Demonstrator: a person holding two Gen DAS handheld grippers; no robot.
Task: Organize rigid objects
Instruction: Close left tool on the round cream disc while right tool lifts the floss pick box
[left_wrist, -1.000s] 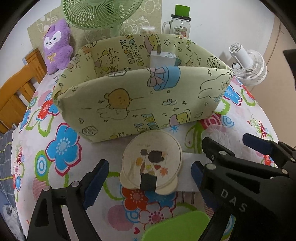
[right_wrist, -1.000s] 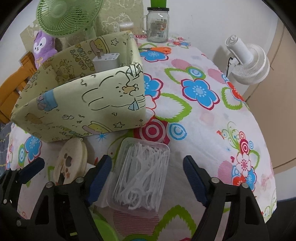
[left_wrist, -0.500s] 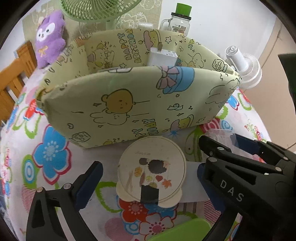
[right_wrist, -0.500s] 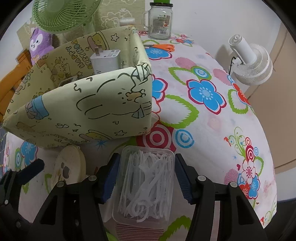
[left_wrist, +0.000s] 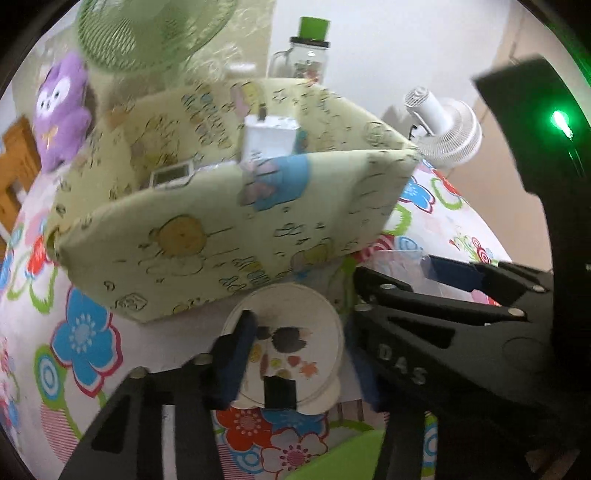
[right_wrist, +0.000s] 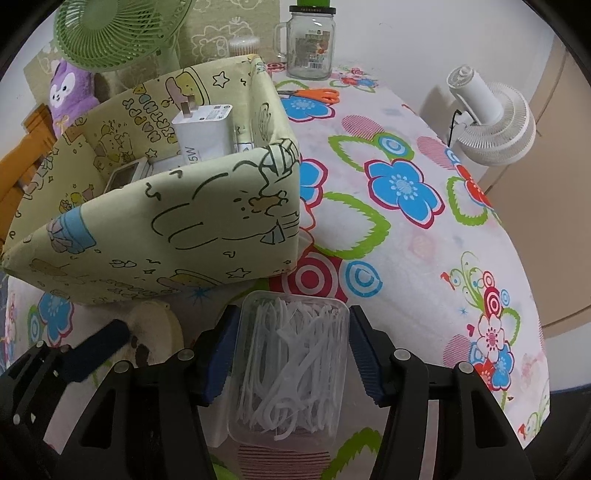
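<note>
A round cream compact (left_wrist: 291, 350) with a hedgehog picture lies on the flowered tablecloth in front of the yellow-green fabric bin (left_wrist: 229, 236). My left gripper (left_wrist: 295, 358) is shut on the compact, its pads on both sides. In the right wrist view my right gripper (right_wrist: 291, 350) is shut on a clear box of floss picks (right_wrist: 291, 365). The bin (right_wrist: 159, 236) holds a white charger (right_wrist: 205, 129) and a small white device (right_wrist: 127, 175). The compact (right_wrist: 155, 332) shows left of the box.
A green fan (right_wrist: 118, 33), purple plush (right_wrist: 70, 94), glass jar (right_wrist: 310, 44), orange scissors (right_wrist: 314, 95) and white fan (right_wrist: 491, 118) stand farther back. A green object (left_wrist: 343, 458) lies at the near edge. The table drops off on the right.
Both grippers have closed: the left onto the compact, the right onto the floss pick box. Both moved forward toward the bin.
</note>
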